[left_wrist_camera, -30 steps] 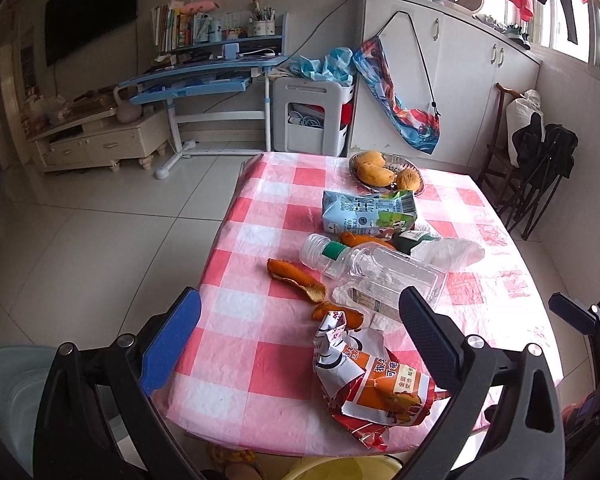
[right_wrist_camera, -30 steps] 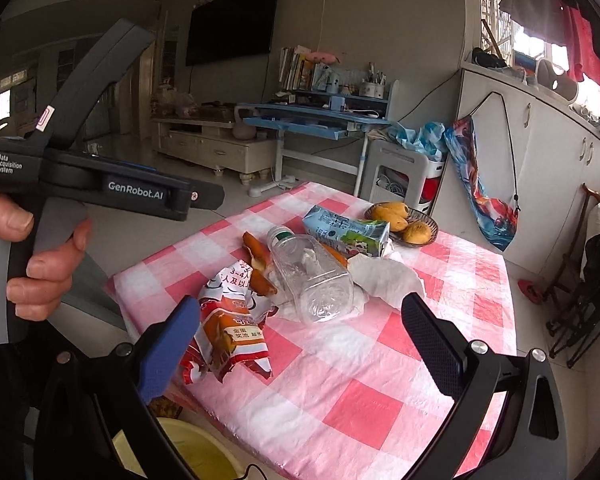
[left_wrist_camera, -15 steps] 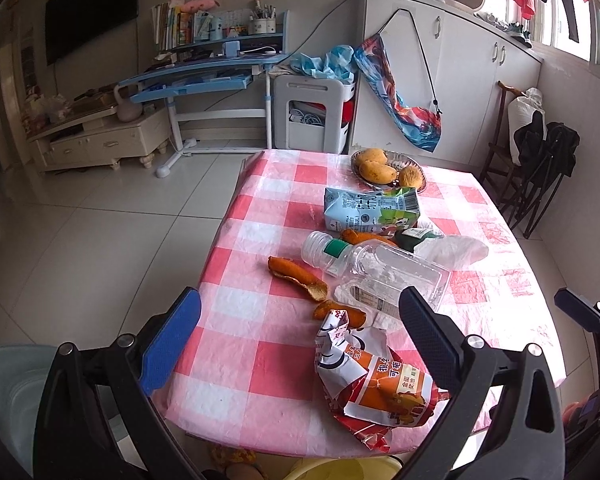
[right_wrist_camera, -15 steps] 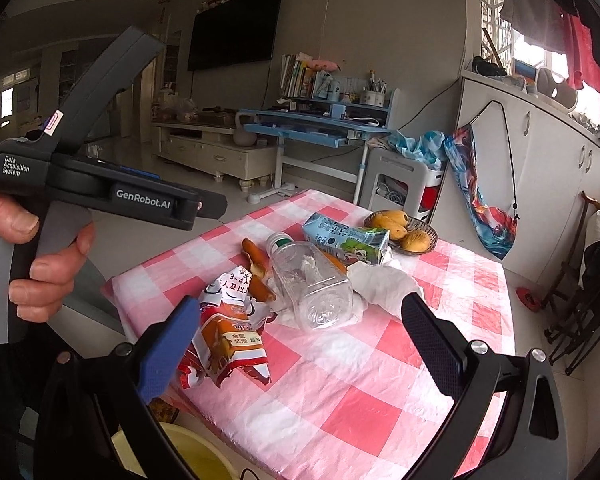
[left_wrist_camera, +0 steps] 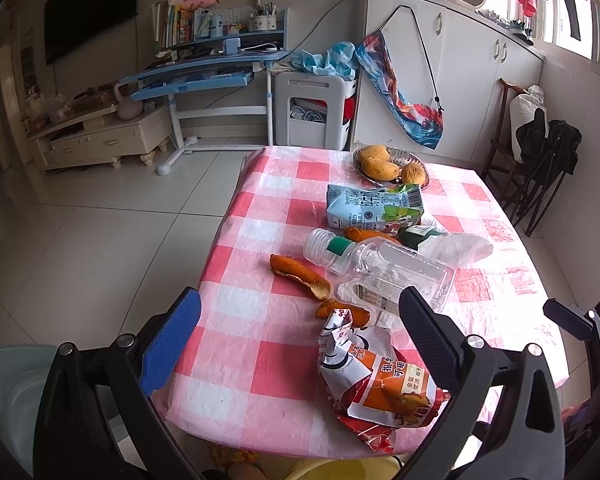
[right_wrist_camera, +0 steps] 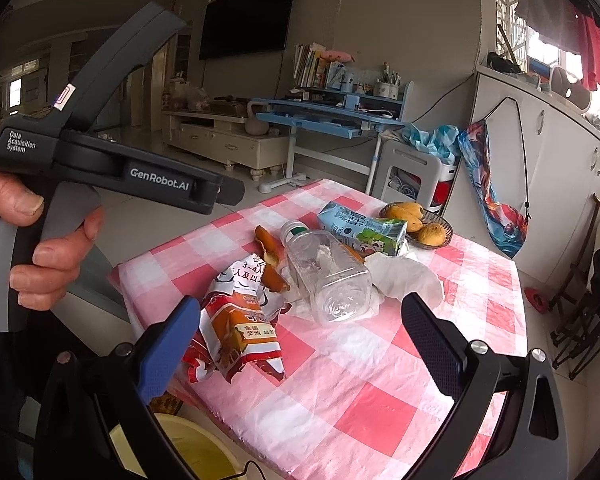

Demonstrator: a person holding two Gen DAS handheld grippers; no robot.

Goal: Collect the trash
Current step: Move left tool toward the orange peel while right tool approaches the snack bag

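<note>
Both grippers, left gripper [left_wrist_camera: 300, 344] and right gripper [right_wrist_camera: 300, 344], are spread apart, holding nothing. The snack wrapper [left_wrist_camera: 376, 376] lies at the counter [left_wrist_camera: 260, 216] near edge, just before the plastic bottle [left_wrist_camera: 384, 268].

Your left gripper [left_wrist_camera: 300, 334]: black frame, silver screws, one blue pad, one black textured pad. Right gripper [right_wrist_camera: 300, 334] alike. Handle reads "GenRobot.AI", "Data Acquisition System". Sleeve probably dark.
</note>
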